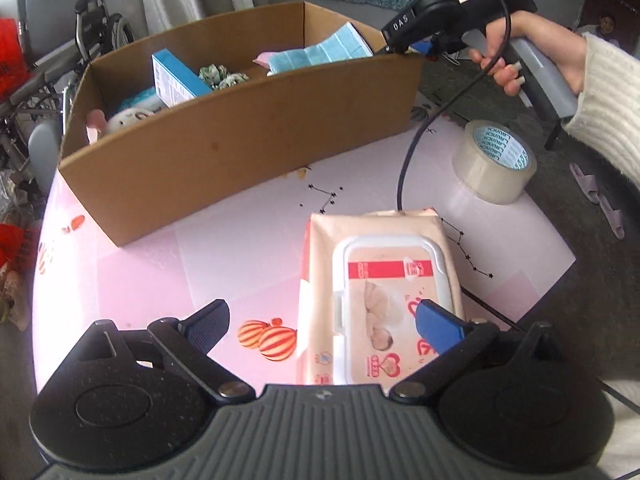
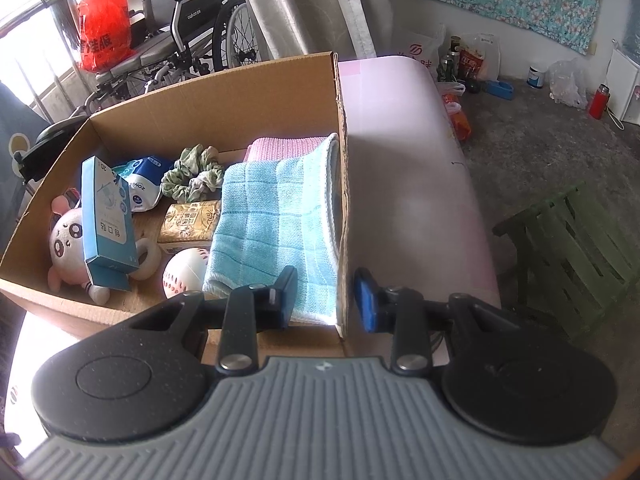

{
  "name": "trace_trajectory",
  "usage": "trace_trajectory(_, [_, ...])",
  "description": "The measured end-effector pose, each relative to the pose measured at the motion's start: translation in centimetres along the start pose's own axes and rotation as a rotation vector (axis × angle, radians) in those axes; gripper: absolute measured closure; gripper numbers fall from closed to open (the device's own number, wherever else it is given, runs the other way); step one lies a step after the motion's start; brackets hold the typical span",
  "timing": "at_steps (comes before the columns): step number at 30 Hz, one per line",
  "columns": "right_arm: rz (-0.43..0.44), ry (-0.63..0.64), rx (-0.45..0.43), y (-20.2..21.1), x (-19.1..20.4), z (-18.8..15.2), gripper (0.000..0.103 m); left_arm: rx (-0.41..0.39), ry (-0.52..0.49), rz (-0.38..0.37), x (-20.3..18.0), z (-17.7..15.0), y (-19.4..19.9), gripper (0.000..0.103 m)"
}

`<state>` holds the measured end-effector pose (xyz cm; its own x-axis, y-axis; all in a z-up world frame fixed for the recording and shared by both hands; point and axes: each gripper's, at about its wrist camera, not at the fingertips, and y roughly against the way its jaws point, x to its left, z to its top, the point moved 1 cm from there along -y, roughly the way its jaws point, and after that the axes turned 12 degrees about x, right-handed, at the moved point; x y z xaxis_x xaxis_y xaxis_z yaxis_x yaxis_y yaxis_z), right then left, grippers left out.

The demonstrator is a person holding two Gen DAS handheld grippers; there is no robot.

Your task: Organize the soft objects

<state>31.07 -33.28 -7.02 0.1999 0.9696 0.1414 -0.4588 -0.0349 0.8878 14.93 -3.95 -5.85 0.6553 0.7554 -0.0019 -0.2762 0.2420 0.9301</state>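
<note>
A peach pack of wet wipes [image 1: 384,280] with a white flip lid lies flat on the pink table [image 1: 192,264]. My left gripper [image 1: 320,308] hangs just over its near end, wide open, touching nothing. Behind it stands an open cardboard box [image 1: 240,140]. Inside the box are a folded blue towel [image 2: 272,216], a pink cloth [image 2: 280,146], a scrunchie [image 2: 194,174], a plush toy [image 2: 66,240], a soft ball [image 2: 184,272] and tissue packs. My right gripper [image 2: 326,292] straddles the box's right wall [image 2: 343,184] at the near corner, narrowly shut on the wall and the towel's edge.
A roll of clear tape [image 1: 494,162] sits on the table to the right of the wipes, and the right gripper's cable trails past it. A blue carton [image 2: 106,216] stands in the box. Off the table are a green stool [image 2: 572,256] and a wheelchair [image 2: 192,32].
</note>
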Motion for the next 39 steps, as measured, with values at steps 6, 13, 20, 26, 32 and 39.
trace_trajectory(6, [0.002,-0.001,0.001,0.0,-0.1,0.0,0.072,0.050,-0.012,-0.146,-2.0,-1.2,-2.3,0.000])
trace_trajectory(13, [-0.001,0.000,-0.002,-0.1,0.0,-0.1,0.072,0.072,-0.104,0.033,-5.6,-0.3,-5.3,0.007])
trace_trajectory(20, [-0.038,0.043,-0.019,-0.3,0.5,-0.1,0.072,0.076,0.076,0.029,-2.3,0.3,-5.2,0.008])
trace_trajectory(26, [-0.079,0.060,-0.012,-0.4,0.1,0.1,0.072,0.081,0.135,0.038,-0.6,1.7,-5.8,0.008])
trace_trajectory(32, [-0.043,-0.003,0.016,-0.4,-1.7,0.3,0.070,0.071,0.189,-0.026,1.5,1.7,-5.8,0.008])
trace_trajectory(39, [-0.086,0.050,0.001,-0.3,-0.3,0.1,0.070,0.045,0.216,0.073,1.1,3.7,-6.8,0.008])
